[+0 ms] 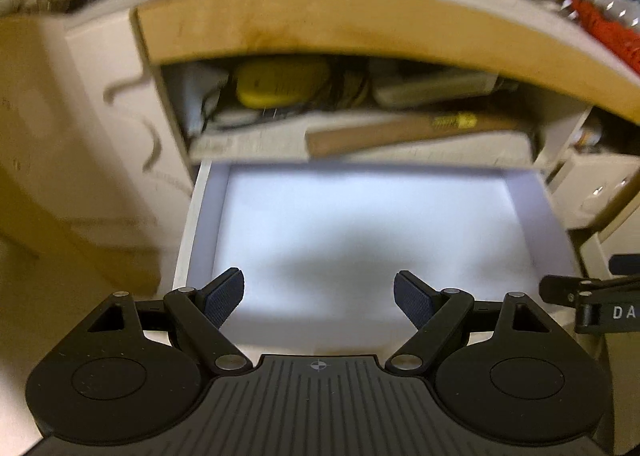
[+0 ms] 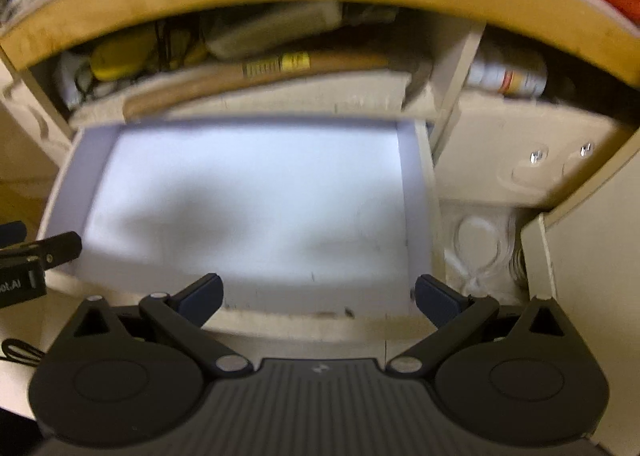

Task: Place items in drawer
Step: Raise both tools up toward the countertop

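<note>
Both blurred views: drawer [image 1: 208, 215] front edge hidden behind wide-spread gripper fingers [image 1: 224, 296].

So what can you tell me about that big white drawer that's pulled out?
The drawer is pulled out and open, under a shelf crammed with clutter. It is shallow and rectangular, with a smooth white floor, low pale walls and a cream, wood-like front edge. Nothing lies inside, only soft grey shadows. Both tools hang above its front edge without touching it. The pictures are blurry, so fine marks are unclear.

Shelf [image 2: 256, 95] above drawer — hammer [image 2: 256, 69], yellow case [image 2: 116, 59].
</note>
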